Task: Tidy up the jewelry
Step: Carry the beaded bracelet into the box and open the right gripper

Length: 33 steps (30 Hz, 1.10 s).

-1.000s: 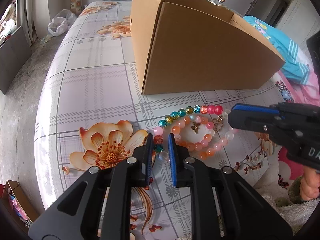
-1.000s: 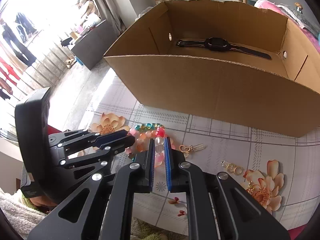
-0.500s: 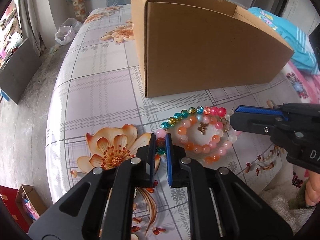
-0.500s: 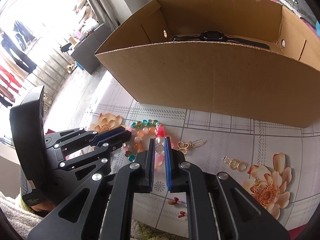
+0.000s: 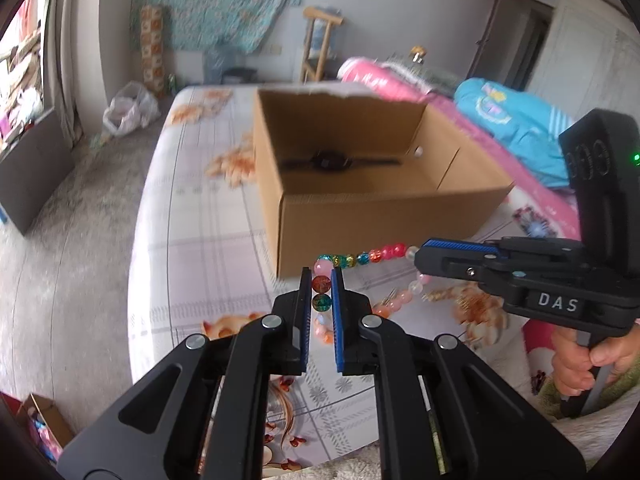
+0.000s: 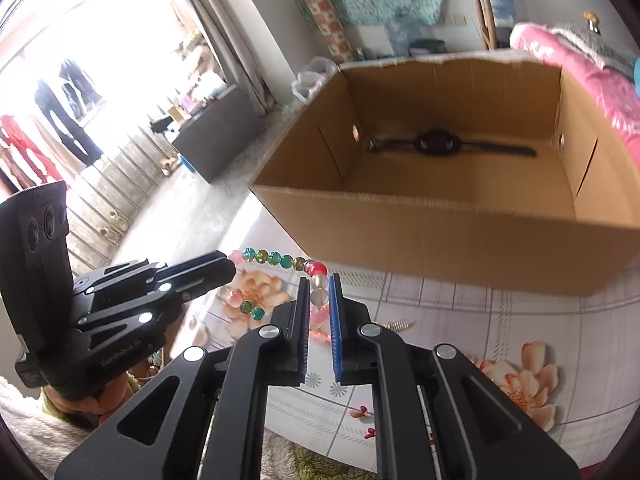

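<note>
A string of coloured beads [image 5: 362, 258] hangs stretched between my two grippers, above the flowered table [image 5: 208, 248]. My left gripper [image 5: 321, 280] is shut on a red and a green bead at one end. My right gripper [image 6: 319, 288] is shut on clear and pink beads at the other end, and the beads [image 6: 276, 258] run from it to the left gripper [image 6: 228, 270]. Pink and orange beads sag below. Just behind stands the open cardboard box [image 5: 380, 216] with a black watch [image 5: 330, 161] lying inside. In the left wrist view the right gripper [image 5: 424, 256] comes in from the right.
A small gold piece [image 6: 396, 325] lies on the table [image 6: 500, 320] near the box [image 6: 460, 240], which holds the watch [image 6: 436, 144]. Pink bedding [image 5: 384, 76] and a blue cloth [image 5: 512, 128] lie beyond. The table's left edge drops to the floor. A hand [image 5: 580, 364] holds the right gripper's handle.
Both grippers have risen and lifted the bead string off the table. The left jaws closed tighter on the beads. The box's inside and the watch now show in the left wrist view.
</note>
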Tool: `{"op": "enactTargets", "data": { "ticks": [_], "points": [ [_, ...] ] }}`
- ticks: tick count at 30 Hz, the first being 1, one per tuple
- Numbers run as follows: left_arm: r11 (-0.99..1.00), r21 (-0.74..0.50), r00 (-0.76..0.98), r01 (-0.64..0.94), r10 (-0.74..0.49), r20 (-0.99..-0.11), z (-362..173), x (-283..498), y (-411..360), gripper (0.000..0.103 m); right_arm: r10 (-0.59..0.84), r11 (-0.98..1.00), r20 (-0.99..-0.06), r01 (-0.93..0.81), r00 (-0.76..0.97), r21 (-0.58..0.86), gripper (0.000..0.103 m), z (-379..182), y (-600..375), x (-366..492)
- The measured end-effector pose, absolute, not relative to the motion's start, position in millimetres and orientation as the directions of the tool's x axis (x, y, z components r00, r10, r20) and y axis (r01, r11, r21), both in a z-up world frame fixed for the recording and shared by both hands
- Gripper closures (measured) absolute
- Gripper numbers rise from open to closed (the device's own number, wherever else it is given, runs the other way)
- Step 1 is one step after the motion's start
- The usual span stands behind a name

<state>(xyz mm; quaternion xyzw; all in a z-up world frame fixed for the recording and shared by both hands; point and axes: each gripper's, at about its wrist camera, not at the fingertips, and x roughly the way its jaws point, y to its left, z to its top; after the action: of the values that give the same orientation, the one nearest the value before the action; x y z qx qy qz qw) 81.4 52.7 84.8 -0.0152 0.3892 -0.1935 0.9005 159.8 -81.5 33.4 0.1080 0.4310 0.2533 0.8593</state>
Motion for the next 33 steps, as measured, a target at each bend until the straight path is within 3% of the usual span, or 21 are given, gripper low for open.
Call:
{"op": "enactTargets", "data": {
  "ticks": [5,10,16,23,31,33],
  "points": [
    [0.897,-0.172,0.670,0.408,-0.422,-0.611,137.2,92.9,44.0,0.095,0.560,0.828,-0.604,-0.403,0.567,0.390,0.094,82.0,-100.9,168.2],
    [0.884,-0.123,0.682,0.450,-0.430,-0.591,166.4,137.8,18.8,0.095,0.581,0.814,-0.599,-0.409,0.551,0.413,0.094,101.4,-122.7,215.9],
    [0.878,-0.093,0.590,0.470,-0.391,-0.706,143.5,213.8,-16.0,0.095,0.591,0.805,-0.714,-0.323,0.376,0.497,0.094,65.6,-129.9,308.0],
    [0.876,-0.064,0.422,0.479,-0.293,-0.858,83.8,267.8,-33.3,0.094,0.522,0.840,-0.840,-0.257,0.149,0.477,0.094,2.8,-112.4,372.4],
    [0.863,-0.067,0.323,0.500,-0.257,-0.911,62.2,279.8,-32.3,0.094,0.463,0.854,-0.886,-0.251,-0.032,0.455,0.093,-37.8,-90.4,400.3],
    [0.866,-0.070,0.325,0.495,-0.259,-0.909,63.7,280.8,-29.7,0.085,0.470,0.852,-0.882,-0.242,-0.038,0.465,0.093,-42.0,-92.0,402.8]
  ]
}}
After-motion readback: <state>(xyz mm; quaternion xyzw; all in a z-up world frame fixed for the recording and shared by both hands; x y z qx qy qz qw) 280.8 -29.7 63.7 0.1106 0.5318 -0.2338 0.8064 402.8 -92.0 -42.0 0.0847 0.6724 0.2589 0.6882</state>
